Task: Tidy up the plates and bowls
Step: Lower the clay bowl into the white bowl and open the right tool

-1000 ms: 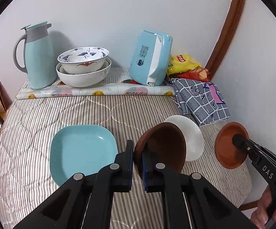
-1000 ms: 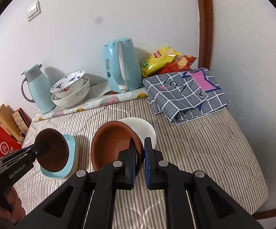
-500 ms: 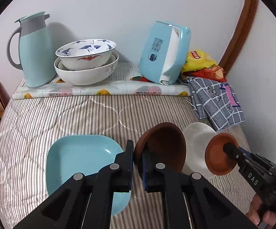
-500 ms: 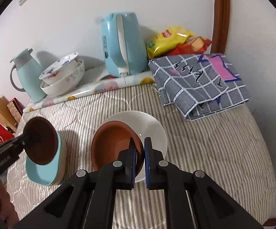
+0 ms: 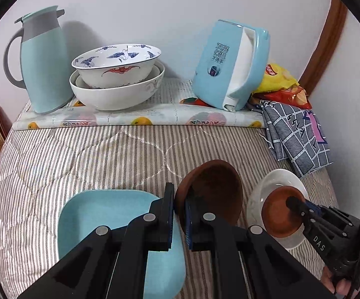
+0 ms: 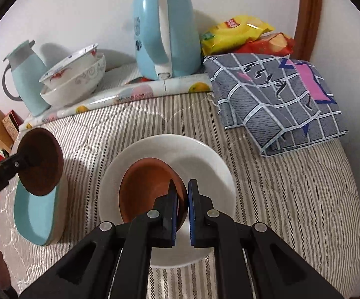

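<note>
A grey-and-white striped quilted cover (image 6: 267, 186) holds a pale blue square plate (image 5: 110, 214), a white plate (image 6: 205, 159) and two terracotta-brown bowls (image 6: 147, 186) (image 5: 210, 189). Behind stand a light blue thermal jug (image 5: 43, 59) with grey collar and handle, white bowls (image 5: 117, 69) painted with blue cranes and red bats, a light blue and white kettle (image 6: 165, 32), yellow and red snack bags (image 6: 242, 37), and a grey checked cloth (image 6: 274, 94) with a pink patch
</note>
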